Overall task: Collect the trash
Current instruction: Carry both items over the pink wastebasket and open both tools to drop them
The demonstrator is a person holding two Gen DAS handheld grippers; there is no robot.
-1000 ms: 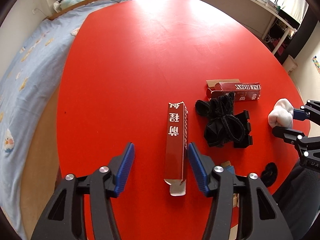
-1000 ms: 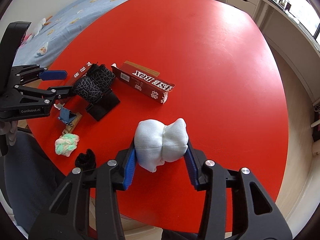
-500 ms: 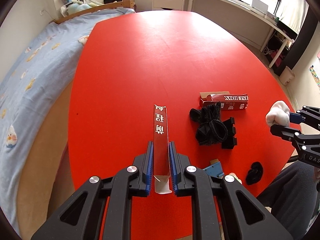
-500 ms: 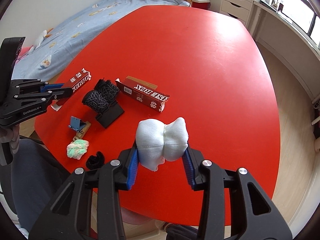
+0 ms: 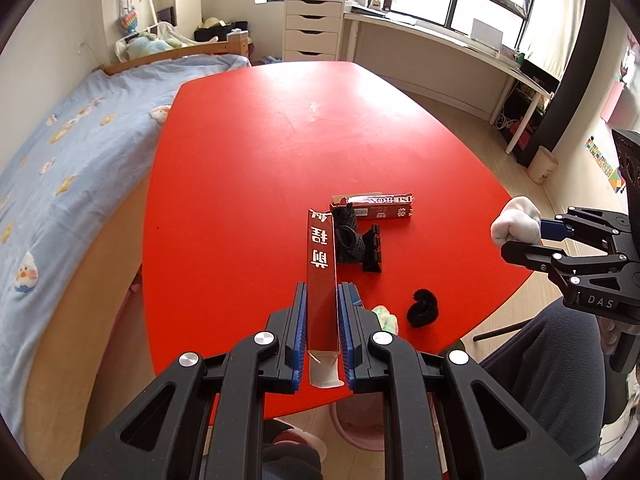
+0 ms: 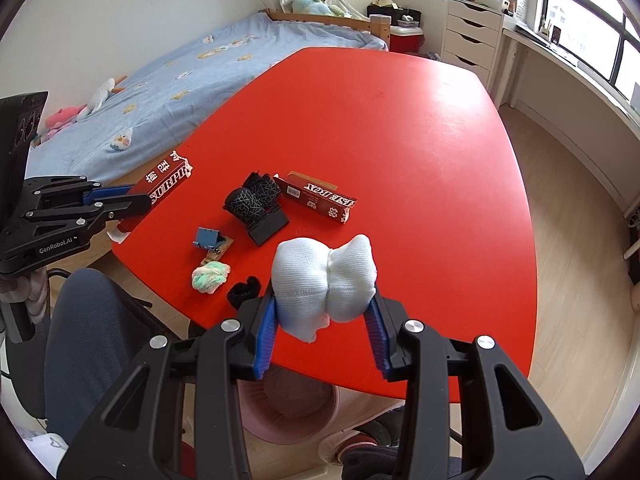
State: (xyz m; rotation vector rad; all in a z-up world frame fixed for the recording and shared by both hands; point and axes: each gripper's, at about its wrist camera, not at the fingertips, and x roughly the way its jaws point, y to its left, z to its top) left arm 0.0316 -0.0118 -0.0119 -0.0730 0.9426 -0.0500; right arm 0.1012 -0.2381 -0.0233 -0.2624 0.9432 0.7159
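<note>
My left gripper (image 5: 322, 320) is shut on a long red carton (image 5: 320, 272) and holds it lifted above the red table (image 5: 260, 152); it also shows in the right wrist view (image 6: 166, 180). My right gripper (image 6: 322, 320) is shut on a white rolled sock bundle (image 6: 326, 280), held above the table's near edge; the bundle also shows in the left wrist view (image 5: 516, 224). A pink bin (image 6: 288, 404) stands on the floor under the table edge, below my right gripper.
On the table lie a second red box (image 6: 320, 198), a black netted bundle (image 6: 250, 200) on a black holder (image 6: 268, 226), a blue clip on wood (image 6: 210, 240), a green-white wad (image 6: 210, 276) and a small black scrunchie (image 6: 244, 290). A bed (image 6: 180, 76) runs along the left.
My left gripper closed on the long red carton and lifted it off the table. Both grippers rose and pulled back toward the near edge; the right kept hold of the sock bundle.
</note>
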